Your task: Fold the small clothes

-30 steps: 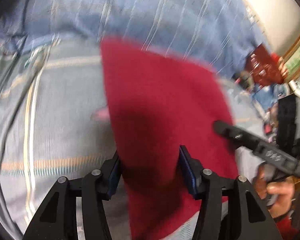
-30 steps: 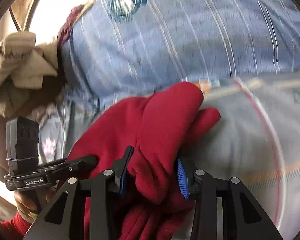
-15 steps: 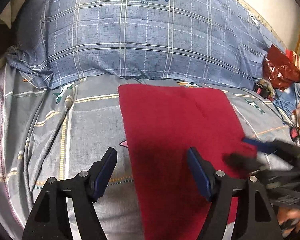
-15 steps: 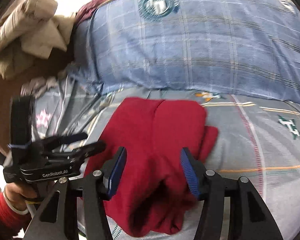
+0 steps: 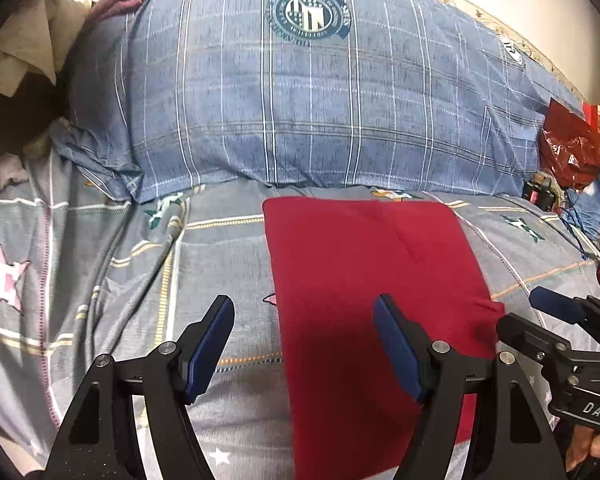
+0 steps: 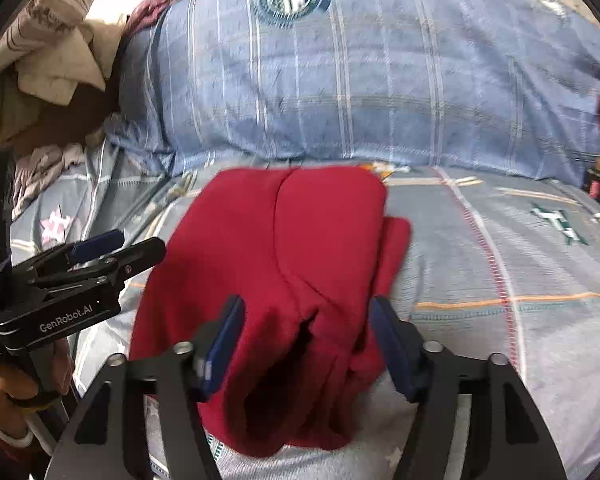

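The red garment (image 5: 372,280) lies folded on the bed (image 5: 100,280), just in front of the blue plaid pillow (image 5: 300,100). In the left wrist view it reads as a flat, near-rectangular panel; in the right wrist view its near end is bunched, with loose layers and a gaping fold.

Tool state: the left tool (image 5: 304,344) is released, its jaws spread above the garment's left edge with nothing gripped. The right tool (image 6: 306,348) is also released; its jaws have just been opening, and the bunched near end sits between them without the pads pressing on it.

Step in hand, as judged: release after a fold, then withdraw and tidy.

Procedure:
1. Lift both tools clear before moving sideways, so that no pad drags a layer out of place.
2. Check the right-hand edge. A lower layer protrudes past the top layer there.
3. If a further fold is wanted, grip the near corners only and pinch all layers together.
4. Carry the near end toward the pillow with both tools level.

Risk: the cloth looks soft and thick; a partial pinch would likely peel the top layer off alone.
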